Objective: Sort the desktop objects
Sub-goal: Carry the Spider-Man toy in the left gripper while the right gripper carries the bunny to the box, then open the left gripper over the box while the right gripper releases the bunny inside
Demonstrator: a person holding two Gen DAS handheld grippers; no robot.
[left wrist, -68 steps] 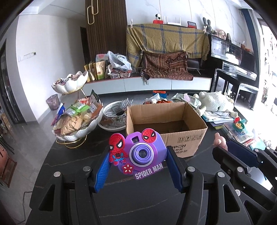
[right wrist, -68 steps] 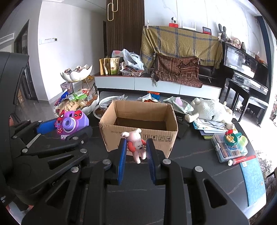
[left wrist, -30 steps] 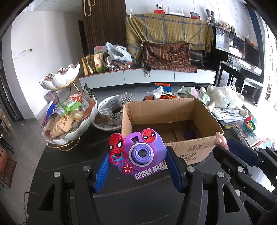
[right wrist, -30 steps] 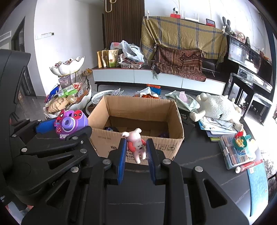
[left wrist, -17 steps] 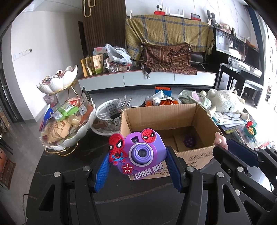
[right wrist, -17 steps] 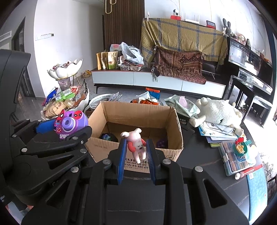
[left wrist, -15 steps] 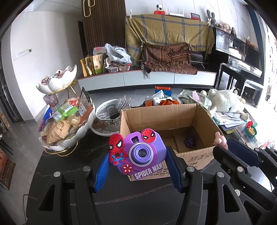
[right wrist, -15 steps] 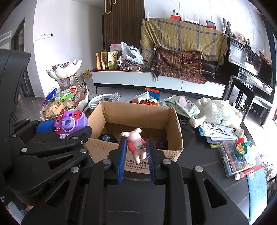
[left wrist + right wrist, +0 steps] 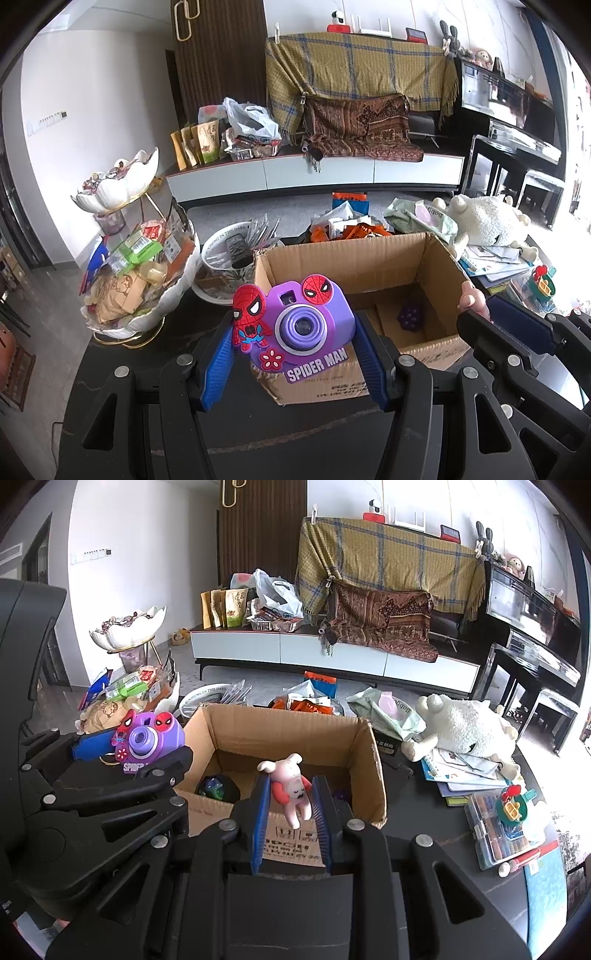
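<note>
Our left tool (image 9: 295, 354) is clamped on the purple toy camera (image 9: 303, 326), held above the near left corner of the cardboard box (image 9: 369, 258). Our right tool (image 9: 290, 812) grips the pink pig toy (image 9: 290, 790) between its blue pads, over the box's near edge. Ahead of both tools, the box sits open on the dark bench (image 9: 417, 827).

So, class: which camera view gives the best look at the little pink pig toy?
The right wrist view: the pink pig toy sits centred between the right gripper jaws, its whole body visible above the cardboard box. The left wrist view shows only a sliver of it behind that gripper.
</note>
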